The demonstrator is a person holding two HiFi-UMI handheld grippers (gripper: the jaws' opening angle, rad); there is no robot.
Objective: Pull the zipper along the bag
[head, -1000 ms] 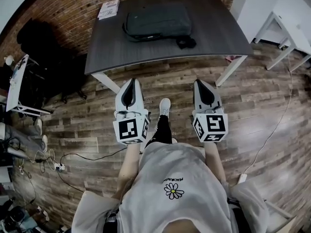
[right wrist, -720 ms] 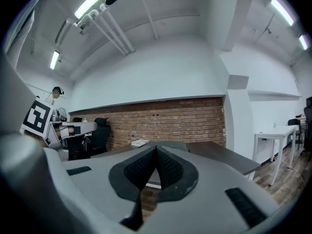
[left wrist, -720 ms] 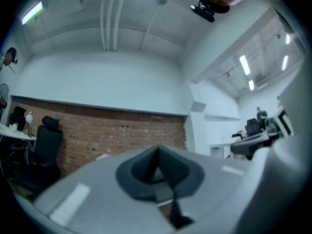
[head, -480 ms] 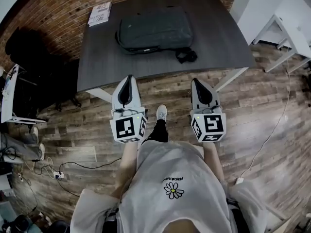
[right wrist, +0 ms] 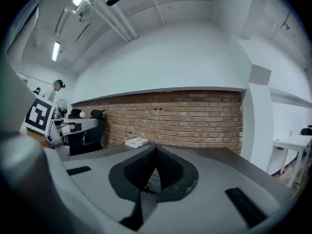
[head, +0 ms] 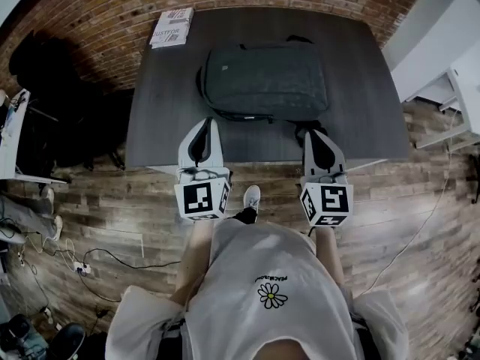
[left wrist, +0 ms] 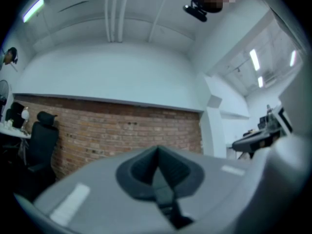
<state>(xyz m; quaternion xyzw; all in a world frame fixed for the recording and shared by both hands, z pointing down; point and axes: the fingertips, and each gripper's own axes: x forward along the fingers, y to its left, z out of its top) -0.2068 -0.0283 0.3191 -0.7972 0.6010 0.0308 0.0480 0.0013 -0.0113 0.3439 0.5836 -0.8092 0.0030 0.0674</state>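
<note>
Just below the bag (head: 266, 81) on the worktop (head: 157, 130), the left tool (head: 202, 124) and right tool (head: 314, 136) are being held closed and empty, the zipper not yet reached.

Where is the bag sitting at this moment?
In the head view the bag lies flat on the dark table, right of the booklet, ahead of the left tongs and right tongs.
</note>
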